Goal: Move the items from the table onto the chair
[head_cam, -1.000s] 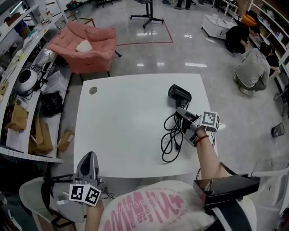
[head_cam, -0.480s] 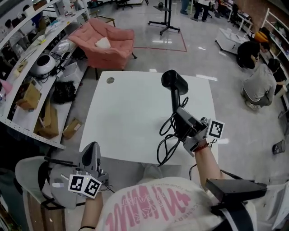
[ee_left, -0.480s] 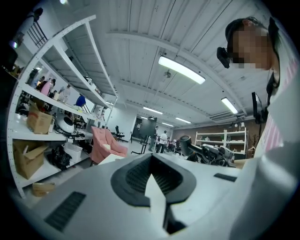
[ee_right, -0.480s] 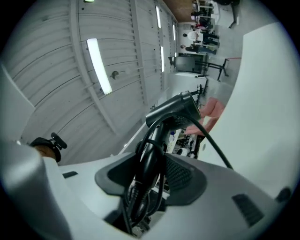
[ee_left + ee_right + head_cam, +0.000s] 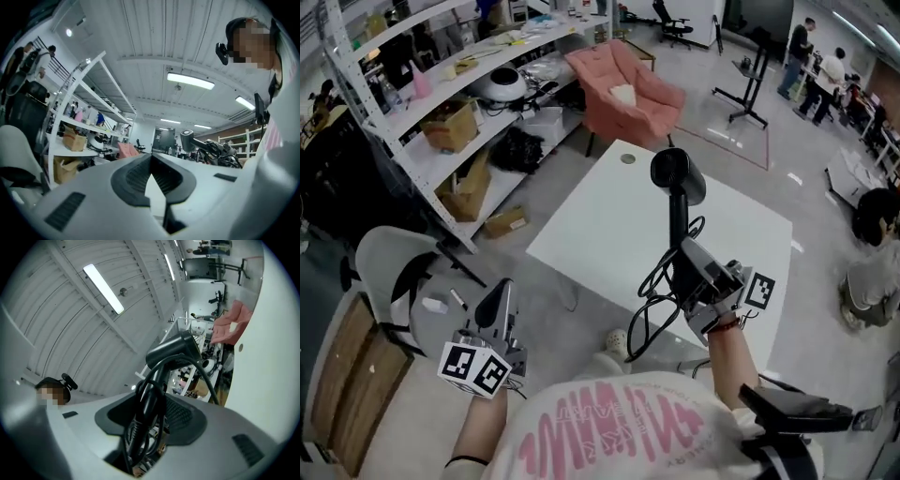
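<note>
One item, the hair dryer [image 5: 677,178], is gripped by its handle in the right gripper's [image 5: 694,258] jaws, head up above the bench [image 5: 591,225], its cord [image 5: 649,314] hanging in loops. The cord should be kept clear of the bench edge while the dryer is carried to the grey chair [image 5: 386,258]. The left gripper's [image 5: 497,298] jaws are closed on nothing.

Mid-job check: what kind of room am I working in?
Probably a workshop or lab: open white shelving stacked with boxes and gear, an equipment stand on polished floor, other people standing in the background.
</note>
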`<state>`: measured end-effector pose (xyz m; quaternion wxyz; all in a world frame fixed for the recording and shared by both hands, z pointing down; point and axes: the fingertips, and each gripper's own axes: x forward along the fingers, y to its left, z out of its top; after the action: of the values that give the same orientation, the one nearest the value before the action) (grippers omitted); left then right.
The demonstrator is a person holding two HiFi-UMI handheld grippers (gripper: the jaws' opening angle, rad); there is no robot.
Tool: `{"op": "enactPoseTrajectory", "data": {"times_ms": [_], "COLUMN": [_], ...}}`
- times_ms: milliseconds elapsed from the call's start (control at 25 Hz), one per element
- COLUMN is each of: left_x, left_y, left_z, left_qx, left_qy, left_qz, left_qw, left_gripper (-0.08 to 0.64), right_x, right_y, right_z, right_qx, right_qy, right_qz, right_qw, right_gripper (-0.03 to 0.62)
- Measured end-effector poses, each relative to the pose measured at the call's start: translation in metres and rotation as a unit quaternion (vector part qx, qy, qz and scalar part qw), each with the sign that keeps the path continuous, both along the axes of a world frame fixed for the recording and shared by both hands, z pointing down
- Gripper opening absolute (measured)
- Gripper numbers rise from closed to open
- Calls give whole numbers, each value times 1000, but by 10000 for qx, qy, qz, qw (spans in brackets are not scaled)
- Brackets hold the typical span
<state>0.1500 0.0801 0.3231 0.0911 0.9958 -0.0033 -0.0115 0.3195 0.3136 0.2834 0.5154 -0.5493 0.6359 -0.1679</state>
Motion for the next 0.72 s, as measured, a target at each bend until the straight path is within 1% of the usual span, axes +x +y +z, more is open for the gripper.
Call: {"op": "enactPoseTrajectory", "data": {"times_ms": [80,160,240,360,440,600,720], "left_x": [-29,-55,-86,-138,-167,-224,-267], "left_y": [-15,-31,-51,-79,-90,-122,-152], "left_z": [-7,-11,-13,-19,-24,-18,-12], "left_qx": [29,61,80,69,41,-31,-5], "left_qy": [71,147,234,360,402,353,308], "left_qz": [-331,-551,-912,-1606,-1960,-2564,-2962], "left_qw": [9994,9984,9955,9863,9798,9659,9546], "left_gripper": [9,9,9,9,9,9,9], "right_x": [-16,-33,-50,-75,-92,-127,-152], "right_y": [-25,-48,-82,-137,-166,-229,-279], "right_z": [-4,-2,-1,-4,-11,-12,-4], "right_qx": [46,112,135,106,89,82,106], "right_qy": [32,50,105,198,229,268,255], "right_qz": [-317,-536,-875,-1536,-1884,-2416,-2704], "right_qw": [9995,9985,9960,9879,9818,9700,9624], "right_gripper": [201,201,201,201,201,201,201]}}
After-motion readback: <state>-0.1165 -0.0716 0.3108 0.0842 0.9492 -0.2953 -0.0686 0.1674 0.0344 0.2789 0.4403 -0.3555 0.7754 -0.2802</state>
